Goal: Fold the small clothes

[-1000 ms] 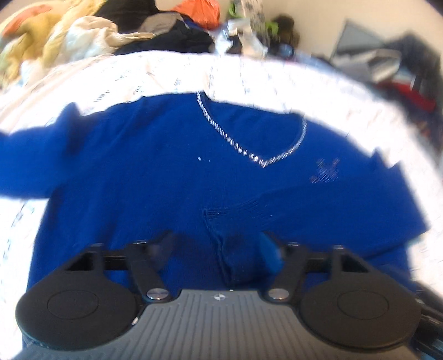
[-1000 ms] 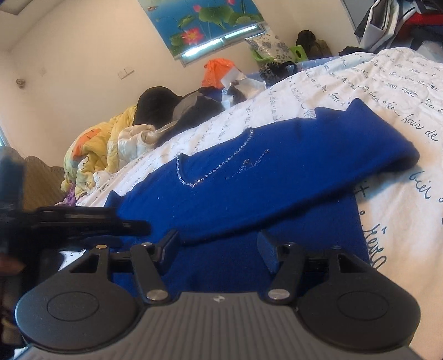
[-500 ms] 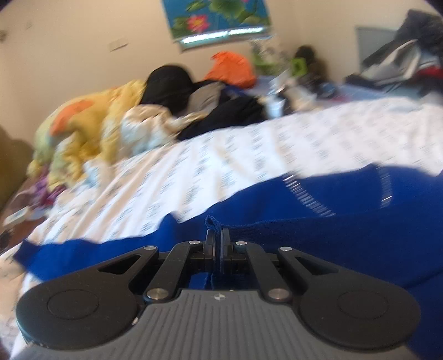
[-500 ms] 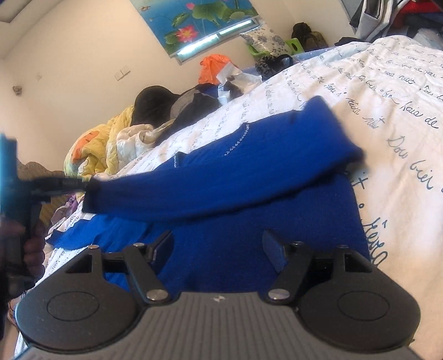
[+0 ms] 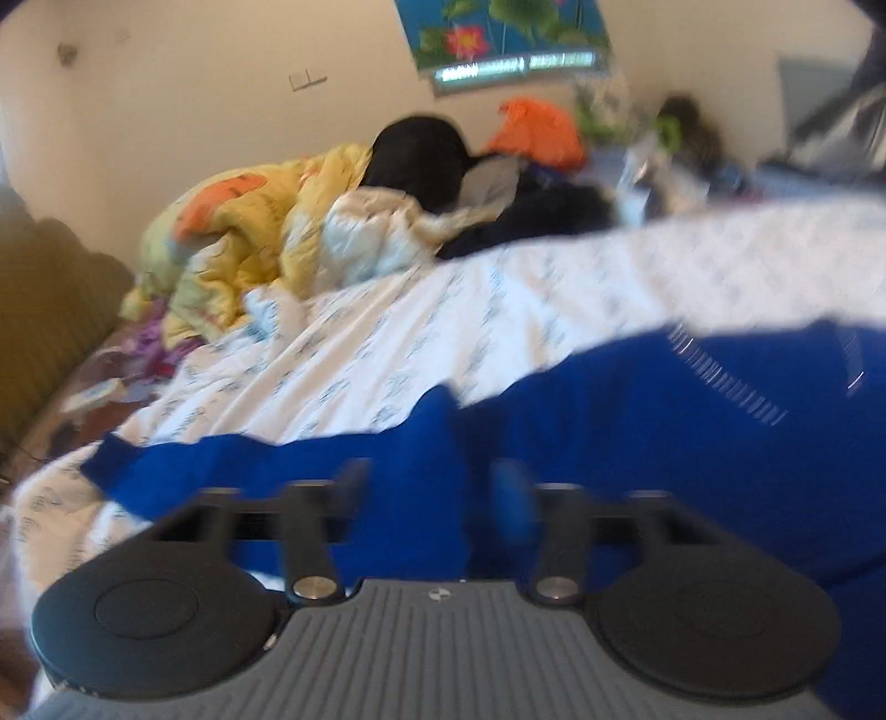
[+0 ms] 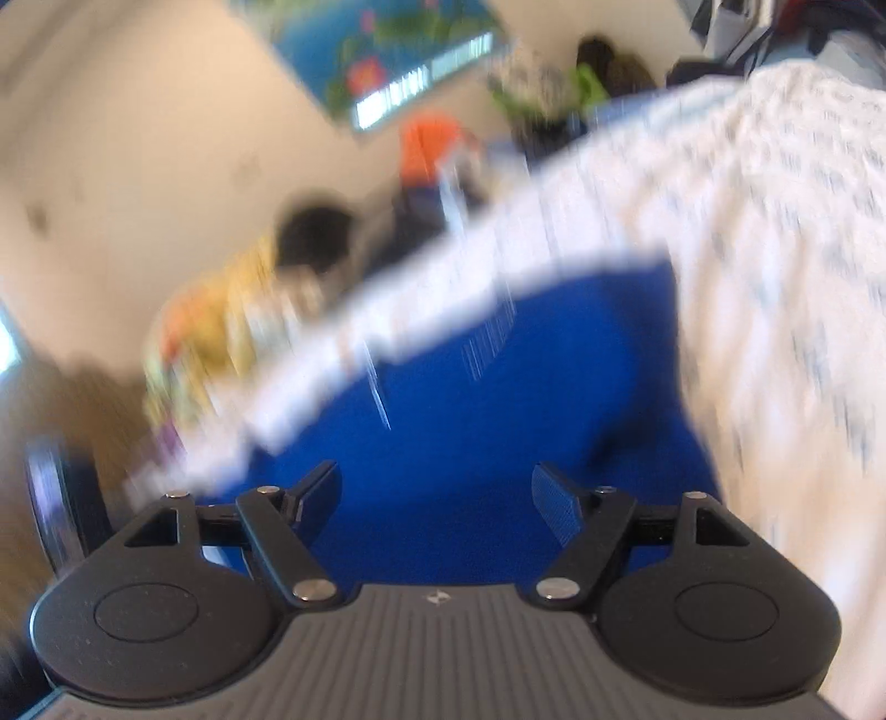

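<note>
A bright blue sweater with a sparkly V-neck trim lies on the white printed bedsheet. One sleeve stretches out to the left. My left gripper hovers low over the sweater with its jaws opening. A raised fold of blue cloth stands between the fingers, and the pads do not press on it. In the blurred right wrist view, my right gripper is over the sweater near its right edge. Its jaws are opening, with only flat cloth beneath them.
A yellow and orange quilt, black clothes and an orange item are piled at the far side of the bed. A brown padded piece of furniture stands at the left. A flower picture hangs on the wall.
Half a second ago the left gripper was shut on a fold of the sweater; it has since let go and spread wide. The right jaws have widened and the right view has swung and blurred.
</note>
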`<act>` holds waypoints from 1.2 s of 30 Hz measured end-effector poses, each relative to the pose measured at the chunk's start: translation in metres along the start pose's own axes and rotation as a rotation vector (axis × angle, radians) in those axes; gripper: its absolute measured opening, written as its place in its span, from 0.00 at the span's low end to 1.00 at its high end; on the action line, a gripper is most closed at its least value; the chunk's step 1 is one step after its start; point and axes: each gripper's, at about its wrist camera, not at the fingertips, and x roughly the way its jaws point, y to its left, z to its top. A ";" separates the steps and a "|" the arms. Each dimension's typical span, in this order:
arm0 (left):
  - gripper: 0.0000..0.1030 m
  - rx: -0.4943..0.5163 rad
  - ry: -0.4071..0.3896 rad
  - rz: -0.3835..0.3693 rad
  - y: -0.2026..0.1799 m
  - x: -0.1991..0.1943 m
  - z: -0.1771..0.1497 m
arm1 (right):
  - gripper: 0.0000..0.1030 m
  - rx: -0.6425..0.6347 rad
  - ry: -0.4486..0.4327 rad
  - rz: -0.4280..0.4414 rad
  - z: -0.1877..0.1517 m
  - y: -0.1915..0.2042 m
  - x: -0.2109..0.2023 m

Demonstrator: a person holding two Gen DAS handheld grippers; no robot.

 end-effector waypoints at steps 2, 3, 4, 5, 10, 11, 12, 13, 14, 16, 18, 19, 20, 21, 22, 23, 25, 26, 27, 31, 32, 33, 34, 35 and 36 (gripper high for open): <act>0.89 0.000 -0.025 -0.101 -0.012 -0.010 0.004 | 0.90 0.005 -0.057 -0.014 0.029 0.001 0.011; 0.86 0.019 -0.004 -0.145 -0.023 -0.008 0.004 | 0.92 -0.014 -0.052 -0.043 0.040 0.001 0.025; 0.77 0.032 0.029 -0.179 -0.033 -0.002 0.003 | 0.92 -0.037 -0.031 -0.080 0.047 0.002 0.042; 0.61 0.030 0.066 -0.206 -0.041 0.006 0.000 | 0.92 -0.066 -0.004 -0.122 0.050 0.002 0.059; 0.56 -0.052 0.151 -0.259 -0.039 0.038 -0.016 | 0.92 -0.296 0.152 -0.362 0.032 -0.009 0.126; 0.57 -0.073 0.152 -0.275 -0.033 0.039 -0.018 | 0.92 -0.371 0.147 -0.391 0.024 -0.010 0.126; 0.58 -0.086 0.138 -0.291 -0.028 0.040 -0.021 | 0.92 -0.435 0.143 -0.395 0.018 -0.011 0.124; 0.63 -0.069 0.107 -0.290 -0.026 0.041 -0.027 | 0.92 -0.453 0.143 -0.389 0.015 -0.011 0.123; 0.65 -0.057 0.093 -0.278 -0.027 0.041 -0.031 | 0.92 -0.440 0.139 -0.383 0.017 -0.013 0.122; 0.65 -0.065 0.100 -0.279 -0.026 0.042 -0.029 | 0.92 -0.466 0.142 -0.416 0.016 -0.009 0.128; 0.63 -0.072 0.102 -0.293 -0.022 0.041 -0.029 | 0.94 -0.493 0.146 -0.438 0.013 -0.004 0.131; 0.61 -0.084 0.098 -0.294 -0.014 0.037 -0.028 | 0.94 -0.484 0.144 -0.430 0.014 -0.006 0.130; 0.63 -0.108 0.077 -0.288 -0.004 0.032 -0.029 | 0.94 -0.478 0.142 -0.421 0.015 -0.006 0.129; 0.67 -0.146 0.039 -0.285 0.013 0.024 -0.030 | 0.94 -0.476 0.139 -0.417 0.014 -0.007 0.127; 0.80 -0.187 -0.001 -0.283 0.034 0.017 -0.032 | 0.94 -0.479 0.137 -0.416 0.013 -0.006 0.125; 0.96 -0.229 -0.033 -0.269 0.057 0.011 -0.033 | 0.94 -0.484 0.133 -0.417 0.011 -0.005 0.125; 0.98 -0.332 -0.076 -0.208 0.110 0.009 -0.034 | 0.94 -0.484 0.128 -0.421 0.009 -0.004 0.125; 0.98 -0.391 -0.079 -0.187 0.138 0.013 -0.034 | 0.94 -0.484 0.127 -0.423 0.009 -0.004 0.125; 0.98 -0.457 -0.066 -0.158 0.168 0.022 -0.034 | 0.94 -0.483 0.127 -0.425 0.009 -0.003 0.125; 0.92 -0.792 -0.003 -0.047 0.280 0.063 -0.044 | 0.94 -0.480 0.123 -0.426 0.009 -0.004 0.126; 0.92 -0.873 0.016 -0.032 0.304 0.075 -0.050 | 0.94 -0.480 0.122 -0.427 0.008 -0.003 0.126; 0.90 -0.935 0.036 -0.029 0.324 0.087 -0.055 | 0.94 -0.481 0.120 -0.429 0.008 -0.003 0.126; 0.83 -0.984 0.051 -0.009 0.341 0.096 -0.060 | 0.94 -0.481 0.120 -0.431 0.008 -0.003 0.126; 0.78 -1.015 0.063 0.017 0.354 0.105 -0.063 | 0.94 -0.481 0.119 -0.431 0.008 -0.003 0.126; 0.77 -1.031 0.063 0.022 0.365 0.111 -0.066 | 0.94 -0.480 0.119 -0.432 0.008 -0.003 0.126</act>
